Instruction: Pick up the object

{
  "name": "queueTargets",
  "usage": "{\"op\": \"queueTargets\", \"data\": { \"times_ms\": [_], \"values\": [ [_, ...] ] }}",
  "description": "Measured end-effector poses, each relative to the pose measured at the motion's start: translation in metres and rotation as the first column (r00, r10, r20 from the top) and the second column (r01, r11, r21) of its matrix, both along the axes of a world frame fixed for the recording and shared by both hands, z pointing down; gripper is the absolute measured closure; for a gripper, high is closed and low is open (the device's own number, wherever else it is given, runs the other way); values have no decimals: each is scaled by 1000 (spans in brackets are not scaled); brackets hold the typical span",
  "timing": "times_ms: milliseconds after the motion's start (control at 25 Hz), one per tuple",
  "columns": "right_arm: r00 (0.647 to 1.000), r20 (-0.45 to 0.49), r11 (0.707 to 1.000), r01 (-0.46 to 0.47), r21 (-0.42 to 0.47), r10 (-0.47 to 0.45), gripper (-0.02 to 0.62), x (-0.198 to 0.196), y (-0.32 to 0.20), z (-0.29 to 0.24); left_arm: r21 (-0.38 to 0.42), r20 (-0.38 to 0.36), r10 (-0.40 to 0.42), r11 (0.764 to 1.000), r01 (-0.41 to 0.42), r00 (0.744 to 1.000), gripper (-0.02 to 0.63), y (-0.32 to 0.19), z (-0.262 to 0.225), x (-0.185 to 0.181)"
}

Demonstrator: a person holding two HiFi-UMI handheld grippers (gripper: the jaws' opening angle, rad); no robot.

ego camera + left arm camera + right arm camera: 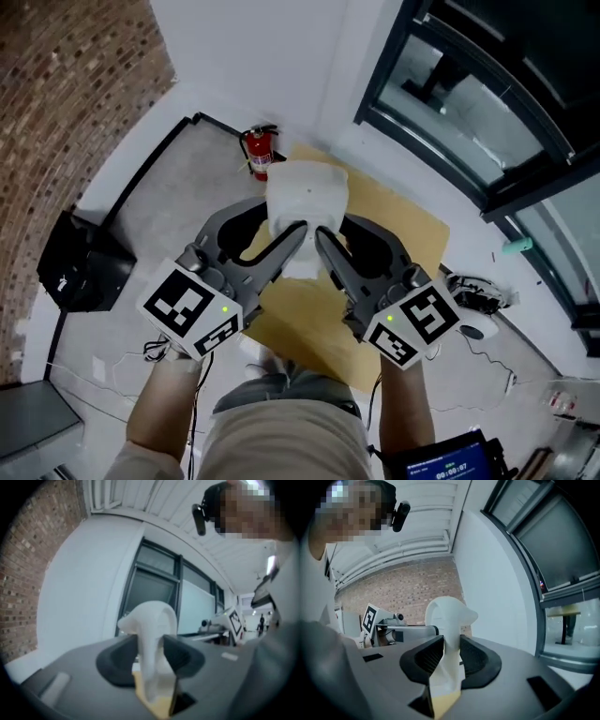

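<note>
A white, curved plastic object [307,195] is held up in the air between both grippers, high above the floor. My left gripper [292,236] is shut on its left side, and in the left gripper view the white object [151,639] fills the gap between the black jaws. My right gripper [323,238] is shut on its right side; the right gripper view shows the white object [449,620] pinched between the jaws. Both grippers [150,654] [451,654] point upward toward the ceiling.
Below lies a tan board [394,234] on the grey floor. A red fire extinguisher [260,152] stands by the white wall. A black box [80,262] sits at the left near the brick wall. Dark window frames [487,112] run along the right.
</note>
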State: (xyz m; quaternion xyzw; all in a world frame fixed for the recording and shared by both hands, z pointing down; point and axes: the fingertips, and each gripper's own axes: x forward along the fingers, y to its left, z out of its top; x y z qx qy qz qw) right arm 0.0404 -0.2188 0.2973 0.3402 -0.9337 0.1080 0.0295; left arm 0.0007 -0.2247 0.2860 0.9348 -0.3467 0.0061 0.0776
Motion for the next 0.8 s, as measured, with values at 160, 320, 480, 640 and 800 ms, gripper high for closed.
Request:
{"op": "queueTargets", "data": {
  "times_ms": [160,320,480,640,800],
  "values": [
    [1000,-3,994,-14,104,15,503,1,21,-64,104,-8,8,995,-7,1000,446,23,-65,1],
    [999,6,987,-35,160,35,503,24,30,-93,166,-10,27,986,-25,1000,446,30,-94,24],
    [1000,8,983,-27,182,26,503,26,47,-100,182,-26,25,983,-20,999,446,47,-100,25],
    [999,6,980,35,194,-36,503,-4,66,-103,191,-34,-29,981,35,999,446,68,-103,-5],
    [988,0,966,152,207,-155,503,-61,91,-109,199,-33,-146,969,149,989,446,98,-109,-62]
  ]
}}
